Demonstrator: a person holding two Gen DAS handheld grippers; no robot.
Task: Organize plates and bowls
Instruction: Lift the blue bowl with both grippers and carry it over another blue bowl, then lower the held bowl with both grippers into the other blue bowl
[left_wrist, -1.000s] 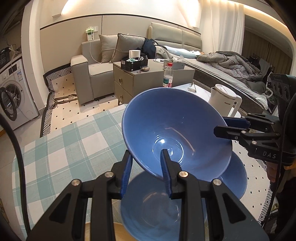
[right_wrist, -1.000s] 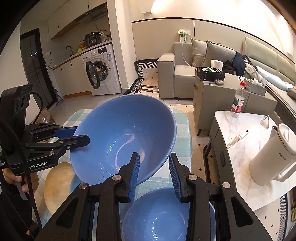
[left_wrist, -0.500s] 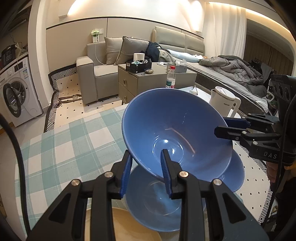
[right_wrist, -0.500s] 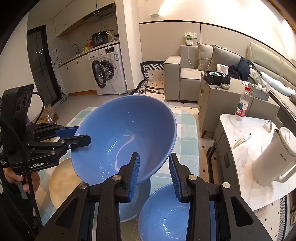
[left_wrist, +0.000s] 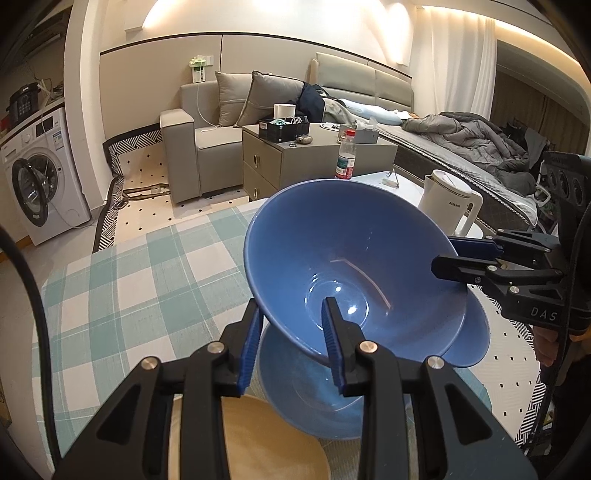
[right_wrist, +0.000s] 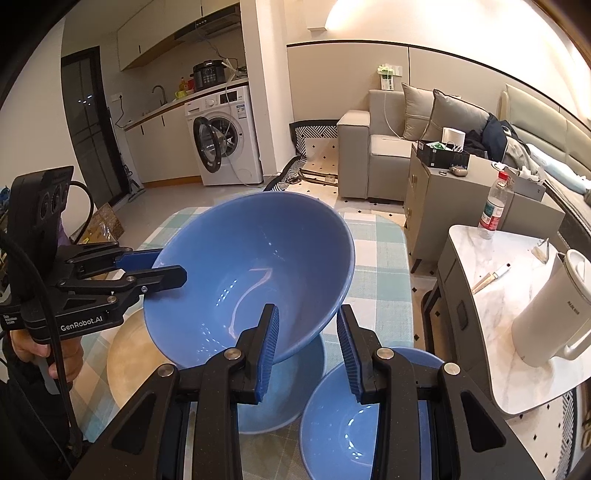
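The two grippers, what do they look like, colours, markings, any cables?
Both are black plastic with silver screw heads and ribbed blue pads. The left gripper reads "GenRobot.AI" in white, carries a camera block with round lenses, and trails a black cable. The right gripper shows "DAS" in white letters and a similar lens block.

Black plastic tongs (left_wrist: 291, 345) with blue ribbed pads (left_wrist: 248, 343), silver screws; the other tongs (right_wrist: 306, 349) match; "GenRobot.AI" lettering, black cable.
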